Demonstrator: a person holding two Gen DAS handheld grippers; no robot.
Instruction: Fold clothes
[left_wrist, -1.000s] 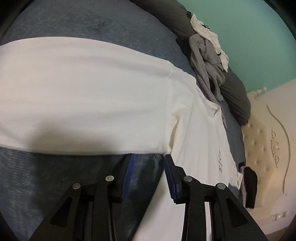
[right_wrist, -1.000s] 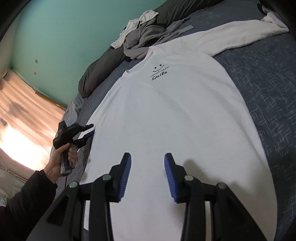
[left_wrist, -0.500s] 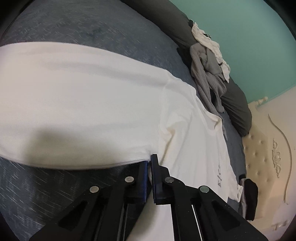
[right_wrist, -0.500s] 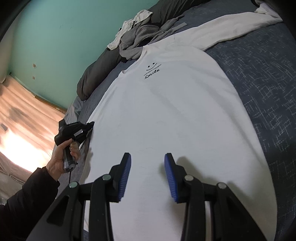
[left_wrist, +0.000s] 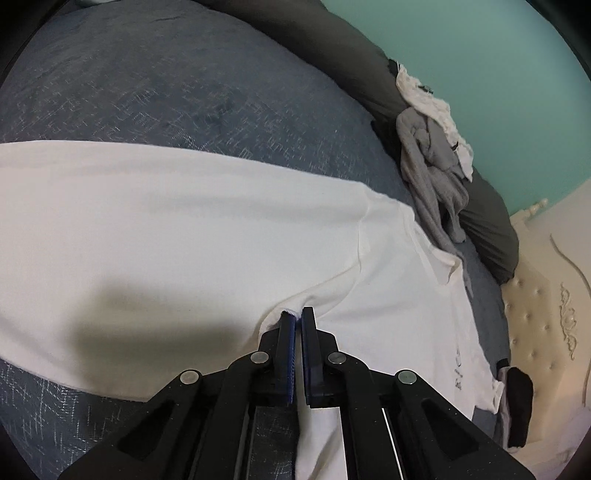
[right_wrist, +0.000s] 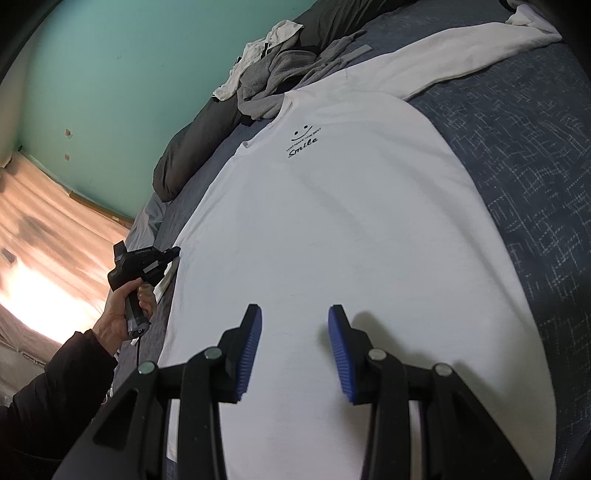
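Shirt (right_wrist: 343, 229) flat, print up, filling centre frame on the bed (right_wrist: 535, 147), no fold made yet; left gripper (left_wrist: 297, 321) pinches its edge by the armpit at lower centre, right gripper (right_wrist: 294, 328) hangs wide above the hem, all folds remaining.

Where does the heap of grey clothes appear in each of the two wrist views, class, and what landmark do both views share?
Left wrist view: the grey clothes lie upper right, against the dark pillow.
Right wrist view: the grey clothes lie top centre, just beyond the shirt's collar.
Shared landmark: the white long-sleeved shirt spread on the bed.
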